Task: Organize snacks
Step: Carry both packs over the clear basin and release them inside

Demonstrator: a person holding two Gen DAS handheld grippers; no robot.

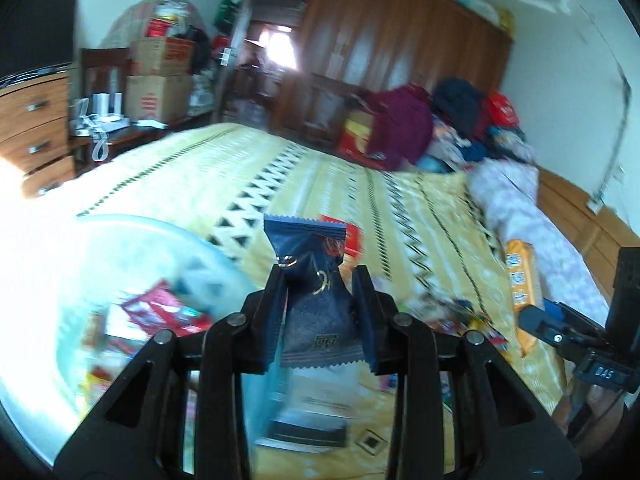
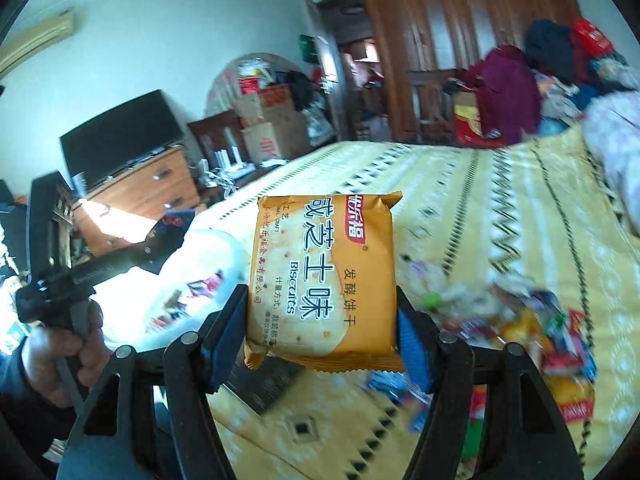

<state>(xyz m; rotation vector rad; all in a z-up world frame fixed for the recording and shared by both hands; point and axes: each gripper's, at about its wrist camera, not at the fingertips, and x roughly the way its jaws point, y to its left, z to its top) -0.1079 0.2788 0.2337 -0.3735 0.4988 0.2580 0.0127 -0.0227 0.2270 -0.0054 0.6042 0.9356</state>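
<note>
My left gripper [image 1: 320,276] is shut on a dark blue snack packet [image 1: 314,280] and holds it above the bed, just right of a clear plastic container [image 1: 132,280] that holds several snacks. My right gripper [image 2: 322,296] is shut on an orange biscuit pack [image 2: 324,280], held upright above the bed. The biscuit pack also shows in the left wrist view [image 1: 520,276], at the right. A pile of loose snacks [image 2: 532,324] lies on the yellow bedspread [image 2: 460,208] to the right. The container also shows in the right wrist view [image 2: 200,276], at the left.
A rolled pink quilt [image 1: 532,220] lies along the bed's right side. Clothes [image 1: 440,128] are heaped at the bed's far end. A wooden dresser [image 1: 36,132] and cardboard boxes [image 1: 160,80] stand to the left. A dark flat object [image 1: 308,428] lies on the bed below my left gripper.
</note>
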